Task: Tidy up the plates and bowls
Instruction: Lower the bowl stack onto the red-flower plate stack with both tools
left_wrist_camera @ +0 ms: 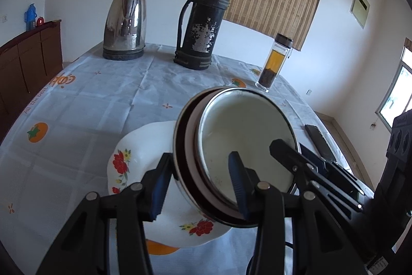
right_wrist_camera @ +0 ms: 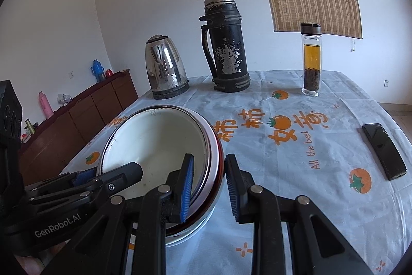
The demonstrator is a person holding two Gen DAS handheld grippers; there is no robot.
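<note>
My left claw (left_wrist_camera: 199, 184) was clamped on the near wall of the bowls (left_wrist_camera: 239, 135), one pad outside and one inside. The bowls sat nested and tipped up over the plate (left_wrist_camera: 123, 153), which lay on the table at about 8 o'clock from them. My right claw (right_wrist_camera: 209, 187) pinched the rim on the other side, at 3 o'clock. I think the bowls could slip, because they were tipped and smooth. If my two claws pulled apart, the stack could twist loose, drop, and crack the plate. The phone (right_wrist_camera: 385, 150) lay far right.
</note>
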